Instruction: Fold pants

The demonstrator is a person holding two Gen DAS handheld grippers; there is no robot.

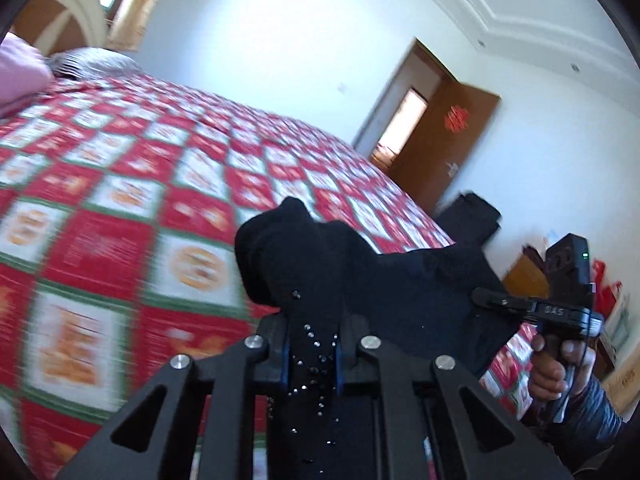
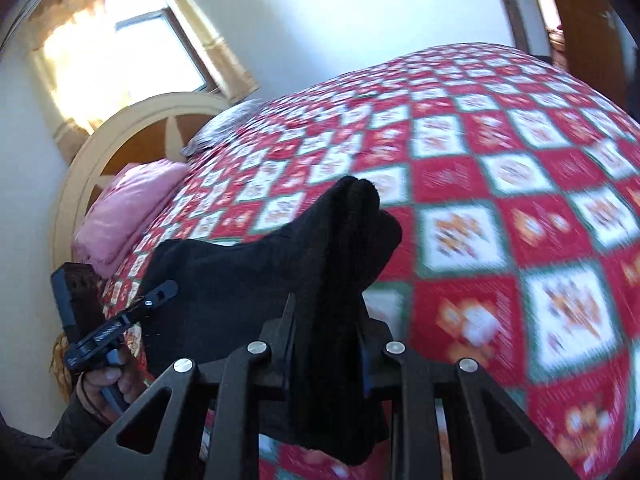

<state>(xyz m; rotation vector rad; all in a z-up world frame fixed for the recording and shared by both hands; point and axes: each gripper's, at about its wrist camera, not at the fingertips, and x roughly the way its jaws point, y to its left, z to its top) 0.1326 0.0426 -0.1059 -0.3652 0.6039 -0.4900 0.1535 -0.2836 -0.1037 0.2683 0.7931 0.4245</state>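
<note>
The black pants (image 1: 360, 280) hang stretched between my two grippers, lifted above the bed. My left gripper (image 1: 312, 344) is shut on one end of the pants, where small shiny studs dot the cloth. My right gripper (image 2: 326, 344) is shut on the other end of the pants (image 2: 320, 264), and cloth bunches above its jaws. The right gripper also shows in the left wrist view (image 1: 496, 300), held in a hand. The left gripper also shows in the right wrist view (image 2: 160, 292), held in a hand.
A bed with a red, white and green checked quilt (image 1: 120, 200) fills both views (image 2: 500, 184). A pink pillow (image 2: 128, 208) and a grey pillow (image 1: 96, 60) lie at the headboard (image 2: 132, 136). An open brown door (image 1: 440, 148) stands beyond the bed's foot.
</note>
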